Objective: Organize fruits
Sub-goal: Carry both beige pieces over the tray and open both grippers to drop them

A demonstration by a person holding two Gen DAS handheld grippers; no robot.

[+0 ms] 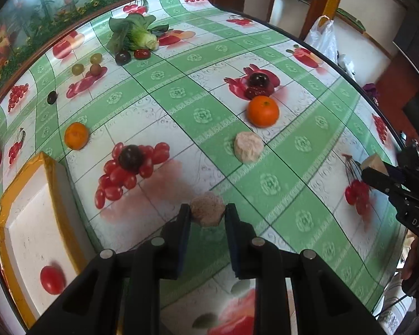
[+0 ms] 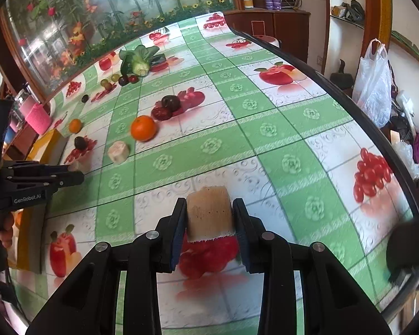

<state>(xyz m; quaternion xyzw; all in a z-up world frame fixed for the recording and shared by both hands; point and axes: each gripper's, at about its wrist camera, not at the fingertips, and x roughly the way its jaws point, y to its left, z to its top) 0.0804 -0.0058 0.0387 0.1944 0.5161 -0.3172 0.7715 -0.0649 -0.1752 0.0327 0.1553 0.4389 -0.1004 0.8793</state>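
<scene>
Both claws are seen pinching pale stubby chunks. In the left wrist view, the left gripper [image 1: 208, 212] is pressed onto a rough pinkish-beige chunk [image 1: 208, 209], held clear above the tablecloth [image 1: 181, 117]; which way its long axis runs cannot be told. In the right wrist view, the right gripper [image 2: 210, 217] is clamped on a tan cylindrical piece [image 2: 210, 213], whose axis runs along the fingers, away from the camera, with the frayed cut end toward the lens.

From left to right in the left wrist view, the following are counted: one white tray with yellow edging [image 1: 28, 223], with one red tomato [image 1: 52, 279] inside it; one small dark fruit [image 1: 52, 97]; one small orange [image 1: 76, 136]; three greenish-brown grapes [image 1: 88, 65]; one dark plum [image 1: 130, 157] on a printed cherry cluster; one leafy green vegetable [image 1: 134, 35], with one dark plum [image 1: 123, 57] and one red fruit [image 1: 142, 53] just beside it; a third pale chunk [image 1: 248, 146] lying alone on the cloth; one larger orange [image 1: 263, 111]; and two dark red fruits [image 1: 257, 83] touching each other just behind that orange.
</scene>
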